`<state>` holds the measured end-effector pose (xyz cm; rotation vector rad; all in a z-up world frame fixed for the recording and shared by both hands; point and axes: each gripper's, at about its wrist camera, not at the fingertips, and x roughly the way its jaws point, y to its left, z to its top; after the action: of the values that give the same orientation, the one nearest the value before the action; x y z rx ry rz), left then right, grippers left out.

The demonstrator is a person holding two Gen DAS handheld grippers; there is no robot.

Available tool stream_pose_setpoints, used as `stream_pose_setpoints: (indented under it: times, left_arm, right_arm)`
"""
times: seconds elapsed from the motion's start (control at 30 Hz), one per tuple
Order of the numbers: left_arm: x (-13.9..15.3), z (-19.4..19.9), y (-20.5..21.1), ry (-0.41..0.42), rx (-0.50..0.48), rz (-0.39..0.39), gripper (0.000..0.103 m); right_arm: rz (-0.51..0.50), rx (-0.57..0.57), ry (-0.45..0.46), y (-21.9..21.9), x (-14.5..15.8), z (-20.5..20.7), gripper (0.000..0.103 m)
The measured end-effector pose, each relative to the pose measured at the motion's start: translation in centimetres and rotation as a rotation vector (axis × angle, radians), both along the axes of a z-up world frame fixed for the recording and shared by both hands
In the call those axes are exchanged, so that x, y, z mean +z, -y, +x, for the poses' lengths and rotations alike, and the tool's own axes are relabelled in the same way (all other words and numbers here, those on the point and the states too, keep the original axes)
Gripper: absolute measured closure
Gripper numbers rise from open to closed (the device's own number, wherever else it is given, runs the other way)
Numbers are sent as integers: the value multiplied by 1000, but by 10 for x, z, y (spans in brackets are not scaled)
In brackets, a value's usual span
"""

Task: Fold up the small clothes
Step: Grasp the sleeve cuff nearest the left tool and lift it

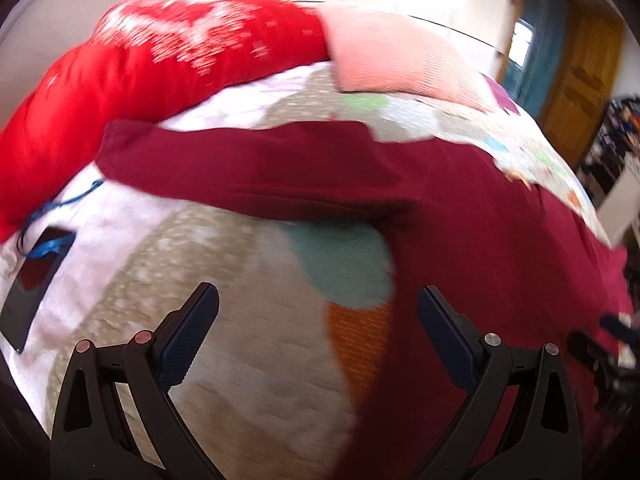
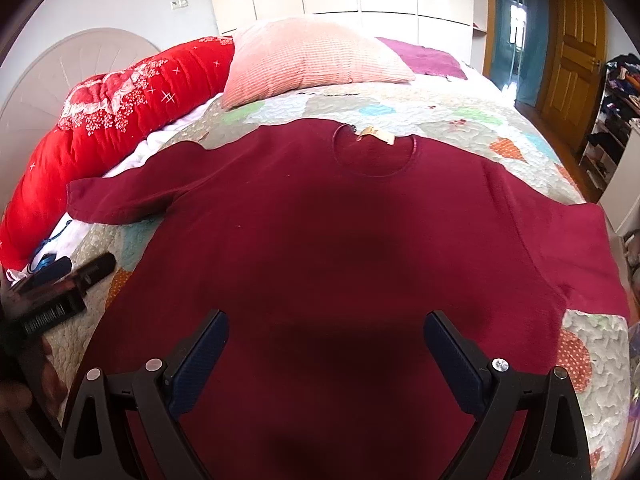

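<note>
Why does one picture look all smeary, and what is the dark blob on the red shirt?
Left wrist view: motion blur smears the red quilt and pink pillow. Right wrist view: sharp, and the blob on the maroon shirt looks like a shadow, probably the gripper's. Both views bulge from the fisheye lens.

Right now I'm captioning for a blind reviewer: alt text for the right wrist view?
A dark red shirt lies spread flat, neckline away, on a patchwork quilt. The open right gripper hovers over its lower half; a pink pillow lies beyond.
</note>
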<state>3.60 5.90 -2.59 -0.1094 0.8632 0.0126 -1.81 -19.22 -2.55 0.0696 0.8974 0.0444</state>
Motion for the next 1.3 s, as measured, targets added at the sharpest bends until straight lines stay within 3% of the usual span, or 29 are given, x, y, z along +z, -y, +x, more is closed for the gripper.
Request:
stream_pose_setpoints:
  times: [0.23, 0.43, 0.5, 0.67, 0.7, 0.73, 0.77, 0.87, 0.93, 1.1, 1.23, 1.3]
  left_arm:
    - [-5, 39, -90, -53, 211, -109, 3]
    - [-21, 76, -162, -92, 385, -185, 13]
    - [-31, 90, -181, -118, 431, -219, 21]
    - [-44, 121, -199, -122, 476, -263, 23]
    - [-44, 127, -198, -112, 472, -252, 25]
    - [-44, 132, -197, -100, 468, -237, 36]
    - [-45, 136, -197, -88, 464, -220, 57]
    - [-45, 144, -202, -59, 457, -233, 91]
    - [-39, 146, -198, -46, 441, -254, 95]
    - [21, 119, -151, 112, 290, -239, 95]
    - [69, 93, -74, 211, 80, -231, 95]
    - [79, 87, -28, 213, -33, -227, 95]
  right_arm:
    - [16, 25, -8, -10, -4, 12, 5]
    - [19, 57, -20, -23, -7, 24, 5]
    - [25, 63, -24, -25, -8, 28, 6]
    - [43, 77, -40, -32, -11, 38, 6]
    - [42, 81, -42, -34, -12, 40, 6]
    - [39, 84, -43, -35, -12, 41, 6]
    - [36, 87, -45, -37, -13, 43, 6]
    - [34, 91, -52, -39, -14, 48, 6]
    - [30, 86, -45, -37, -12, 50, 6]
    - [24, 32, -8, -17, 1, 49, 6]
    - [12, -33, 46, 9, 19, 38, 5]
    - [13, -74, 62, 26, 27, 31, 6]
